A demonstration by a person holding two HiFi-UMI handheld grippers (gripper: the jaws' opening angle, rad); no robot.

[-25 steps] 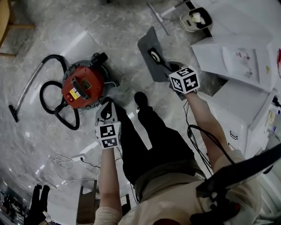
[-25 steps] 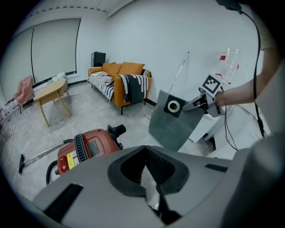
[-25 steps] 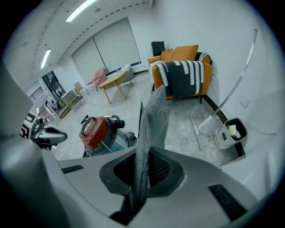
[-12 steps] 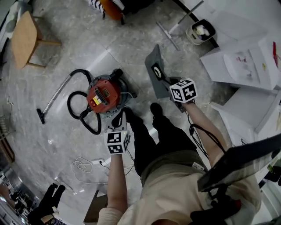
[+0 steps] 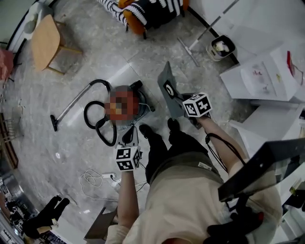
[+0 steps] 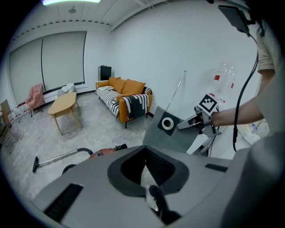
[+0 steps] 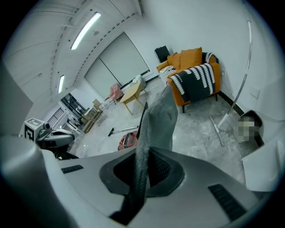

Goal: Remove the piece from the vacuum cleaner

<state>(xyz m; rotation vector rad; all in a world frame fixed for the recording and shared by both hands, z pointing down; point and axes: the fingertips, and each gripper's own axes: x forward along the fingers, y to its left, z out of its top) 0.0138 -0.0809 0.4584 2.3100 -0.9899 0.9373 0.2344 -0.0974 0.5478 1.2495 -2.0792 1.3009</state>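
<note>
The red vacuum cleaner (image 5: 138,108) stands on the marble floor, partly under a mosaic patch, with its black hose (image 5: 97,125) looped beside it and its wand (image 5: 71,107) lying to the left. A flat grey dust bag (image 5: 167,88) with a white ring is clear of the cleaner, and my right gripper (image 5: 183,100) is shut on its edge. The bag (image 7: 160,118) rises from between the right gripper's (image 7: 141,153) pads. My left gripper (image 5: 129,135) hangs above the floor near the cleaner, its jaws (image 6: 143,153) shut with nothing between them. The bag (image 6: 171,131) and the cleaner (image 6: 104,152) also show ahead of it.
An orange sofa (image 5: 147,12) with a striped throw stands at the far side, a wooden table (image 5: 45,40) at the far left. A bucket (image 5: 220,46) and white cabinets (image 5: 267,76) lie to the right. A white cable (image 5: 95,180) trails on the floor by my left arm.
Both grippers have risen and the floor looks farther away. The right gripper has carried the grey bag up with it. The cleaner stays on the floor.
</note>
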